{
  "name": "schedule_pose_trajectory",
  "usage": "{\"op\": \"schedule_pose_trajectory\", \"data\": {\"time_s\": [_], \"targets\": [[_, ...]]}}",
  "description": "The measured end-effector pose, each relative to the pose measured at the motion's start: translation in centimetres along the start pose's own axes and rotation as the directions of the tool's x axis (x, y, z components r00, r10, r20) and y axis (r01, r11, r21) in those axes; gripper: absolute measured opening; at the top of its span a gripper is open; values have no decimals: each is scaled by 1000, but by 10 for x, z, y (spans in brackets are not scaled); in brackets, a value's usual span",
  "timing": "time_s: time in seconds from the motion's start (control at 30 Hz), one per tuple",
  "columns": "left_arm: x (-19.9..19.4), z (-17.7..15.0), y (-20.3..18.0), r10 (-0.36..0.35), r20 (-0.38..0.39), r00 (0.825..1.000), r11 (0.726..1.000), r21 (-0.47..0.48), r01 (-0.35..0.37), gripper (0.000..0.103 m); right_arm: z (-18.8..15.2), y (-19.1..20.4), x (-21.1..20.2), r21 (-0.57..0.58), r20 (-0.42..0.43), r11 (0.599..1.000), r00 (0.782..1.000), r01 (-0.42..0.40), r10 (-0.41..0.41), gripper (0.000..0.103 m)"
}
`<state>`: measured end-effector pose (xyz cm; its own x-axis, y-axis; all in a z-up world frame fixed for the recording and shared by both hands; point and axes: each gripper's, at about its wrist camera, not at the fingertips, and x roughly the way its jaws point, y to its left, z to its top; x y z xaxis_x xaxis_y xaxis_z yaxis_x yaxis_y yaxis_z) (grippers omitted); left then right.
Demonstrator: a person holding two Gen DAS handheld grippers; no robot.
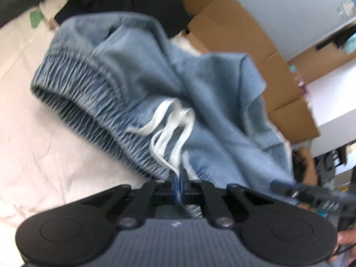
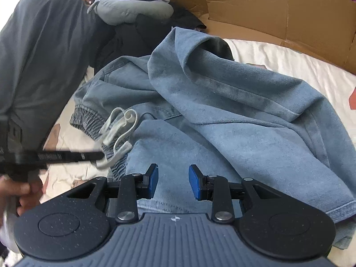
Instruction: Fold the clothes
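While the blue denim shorts lie crumpled on the pale sheet, we see in the left wrist view that the left gripper has its blue pads pressed together on the elastic waistband, close to where the white drawstring loops down toward the jaws. In that view the gathered waistband runs from the far left toward the near centre, and the rest of the shorts spreads away to the right, part of the fabric lifted off the sheet. In the right wrist view, the right gripper hangs just above the shorts with its blue pads spread apart and nothing between them; the denim lies directly under and beyond the gap. We also see the left gripper from the side there, as a dark blurred bar reaching in from the left to the waistband beside the drawstring, with the person's left hand at the near left edge. One leg of the shorts is folded over toward the far side, and a hem lies at the near right. Beyond the shorts we find dark clothing, a grey neck pillow and brown cardboard boxes along the far right.
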<state>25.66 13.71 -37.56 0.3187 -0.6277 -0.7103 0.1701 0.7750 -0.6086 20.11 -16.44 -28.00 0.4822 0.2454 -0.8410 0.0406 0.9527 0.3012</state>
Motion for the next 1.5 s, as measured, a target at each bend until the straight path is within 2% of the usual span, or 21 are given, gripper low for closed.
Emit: {"op": "schedule_pose_trajectory", "data": {"time_s": [0.27, 0.3, 0.37, 0.4, 0.43, 0.47, 0.6, 0.7, 0.9, 1.0, 1.07, 1.33, 1.5], "targets": [[7, 31, -44, -137, 84, 987, 990, 47, 134, 2, 21, 3, -14, -37, 10, 999, 1000, 25, -25, 37], [12, 35, -53, -144, 84, 986, 988, 65, 139, 7, 24, 5, -16, -53, 12, 998, 1000, 28, -28, 37], [17, 40, -71, -160, 74, 984, 981, 123, 151, 32, 29, 7, -18, -73, 10, 997, 999, 33, -33, 37], [19, 40, -78, -170, 72, 983, 977, 145, 159, 56, 31, 8, -20, -82, 9, 996, 999, 36, -36, 37], [22, 39, -85, -178, 72, 981, 973, 161, 164, 71, 34, 9, -21, -99, 9, 994, 999, 43, -43, 37], [24, 38, -92, -185, 73, 980, 969, 178, 169, 73, 37, 10, -23, -115, 9, 992, 999, 50, -49, 37], [26, 32, -98, -202, 37, 979, 965, 178, 193, 73, 49, 9, -28, -167, -2, 984, 998, 55, -56, 37], [21, 27, -92, -195, 25, 981, 970, 156, 189, 73, 51, 12, -26, -256, -50, 966, 997, 44, -59, 37], [12, 7, -69, -122, 13, 992, 990, 71, 120, 70, 37, 17, -21, -425, -156, 905, 986, -11, -61, 37], [11, -5, -56, -83, -6, 997, 996, 21, 83, 69, 24, 12, -25, -487, -175, 873, 982, -26, -68, 37], [9, -14, -52, -62, -17, 998, 998, 21, 62, 69, 15, 6, -28, -516, -175, 856, 982, -24, -77, 37], [18, -45, -43, 4, -77, 997, 1000, 14, -2, 69, -5, -28, -42, -466, -98, 885, 993, 11, -63, 37], [34, -69, -39, -12, -90, 996, 1000, 25, 14, 69, -27, -46, -41, -443, -49, 897, 998, 7, -32, 37]]}}
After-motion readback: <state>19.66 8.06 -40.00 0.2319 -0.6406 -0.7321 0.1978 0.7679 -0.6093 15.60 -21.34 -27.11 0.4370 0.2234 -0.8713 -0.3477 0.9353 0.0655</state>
